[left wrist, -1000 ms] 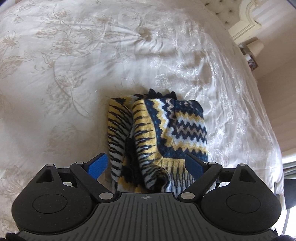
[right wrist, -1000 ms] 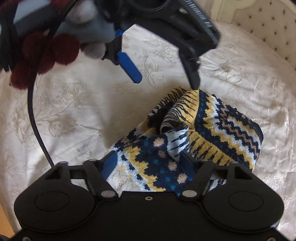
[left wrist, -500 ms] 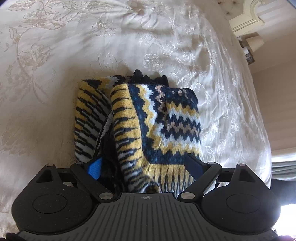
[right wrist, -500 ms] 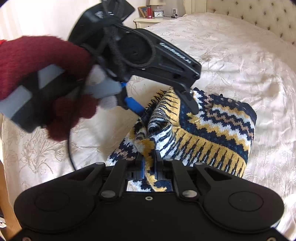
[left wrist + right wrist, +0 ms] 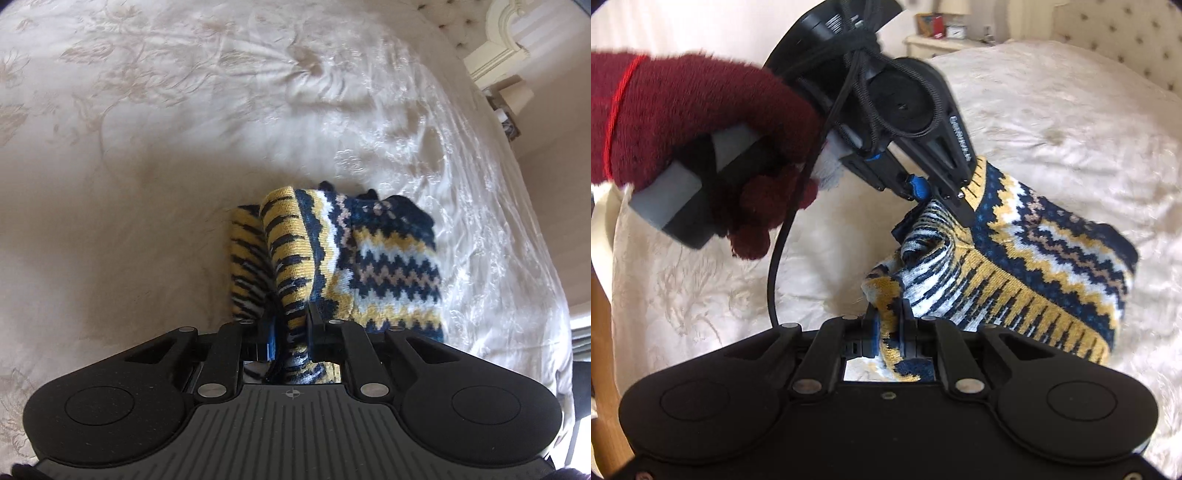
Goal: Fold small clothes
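On the bed: small knitted sweater, patterned in navy, yellow and white zigzags, bunched up on the cream bedspread.
Sweater shape: roughly folded, striped ribbed edge toward both cameras, one fold raised between the two grippers.
Left gripper: jaws closing, a striped yellow-and-navy fold of the sweater pinched between the fingers, pads already pressing on the knit.
Left gripper from the right wrist view: tilted down onto the upper edge of the sweater, blue pad and black finger gripping the fabric.
Left hand: in a dark red fuzzy glove, wrapped around the grey and black handle, black cable hanging down beside it.
Right gripper: clenched on the near ribbed corner of the sweater, yellow and navy knit squeezed between the fingers.
Bedspread: embroidered floral pattern, creased around the sweater.
Background, left view: pale bedside table past the far edge of the bed.
Background, right view: tufted headboard at upper right, nightstand with small items, too blurred to name.
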Demonstrator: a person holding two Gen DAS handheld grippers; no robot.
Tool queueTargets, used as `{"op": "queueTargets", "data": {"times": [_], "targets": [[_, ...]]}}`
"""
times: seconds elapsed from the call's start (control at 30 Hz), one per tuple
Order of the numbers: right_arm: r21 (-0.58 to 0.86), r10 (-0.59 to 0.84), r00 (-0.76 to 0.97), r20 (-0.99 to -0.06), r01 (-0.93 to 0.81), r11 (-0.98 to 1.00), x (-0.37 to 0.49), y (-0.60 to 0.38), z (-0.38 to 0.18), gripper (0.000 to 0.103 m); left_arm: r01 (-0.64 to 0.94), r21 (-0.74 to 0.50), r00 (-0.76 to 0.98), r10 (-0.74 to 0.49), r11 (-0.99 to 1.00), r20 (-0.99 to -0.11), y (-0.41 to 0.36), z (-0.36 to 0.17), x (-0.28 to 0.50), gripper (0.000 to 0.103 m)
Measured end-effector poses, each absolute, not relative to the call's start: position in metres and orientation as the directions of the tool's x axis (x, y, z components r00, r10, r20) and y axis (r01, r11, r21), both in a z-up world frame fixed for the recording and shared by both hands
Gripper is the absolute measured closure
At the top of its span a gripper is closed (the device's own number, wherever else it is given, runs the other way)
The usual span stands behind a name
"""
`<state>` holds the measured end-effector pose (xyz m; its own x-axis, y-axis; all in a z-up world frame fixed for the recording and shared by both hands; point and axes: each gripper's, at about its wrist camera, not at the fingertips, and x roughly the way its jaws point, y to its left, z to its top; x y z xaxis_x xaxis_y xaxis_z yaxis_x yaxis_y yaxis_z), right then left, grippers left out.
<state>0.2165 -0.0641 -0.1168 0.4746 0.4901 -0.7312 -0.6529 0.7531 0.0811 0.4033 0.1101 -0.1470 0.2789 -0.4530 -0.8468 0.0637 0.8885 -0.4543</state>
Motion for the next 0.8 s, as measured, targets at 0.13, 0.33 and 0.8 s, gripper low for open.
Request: {"op": "queueTargets", "data": {"times": [0.13, 0.33, 0.8], "targets": [[0.054, 0.458, 0.400, -0.794, -0.703, 0.709, 0.225, -0.036, -0.148, 0.063, 0.039, -0.434, 0.270, -0.427, 0.900, -0.863, 0.111, -0.165, 0.407, 0.079], [0.153, 0.545, 0.357, -0.759, -0.715, 0.682, 0.222, -0.052, -0.139, 0.037, 0.062, -0.419, 0.300, -0.417, 0.906, -0.858, 0.115, -0.164, 0.410, 0.058], [0.282, 0.527, 0.472, -0.707, -0.495, 0.822, 0.225, -0.161, -0.124, 0.026, 0.297, -0.400, 0.364, -0.490, 0.867, -0.792, 0.085, -0.106, 0.362, 0.044]]}}
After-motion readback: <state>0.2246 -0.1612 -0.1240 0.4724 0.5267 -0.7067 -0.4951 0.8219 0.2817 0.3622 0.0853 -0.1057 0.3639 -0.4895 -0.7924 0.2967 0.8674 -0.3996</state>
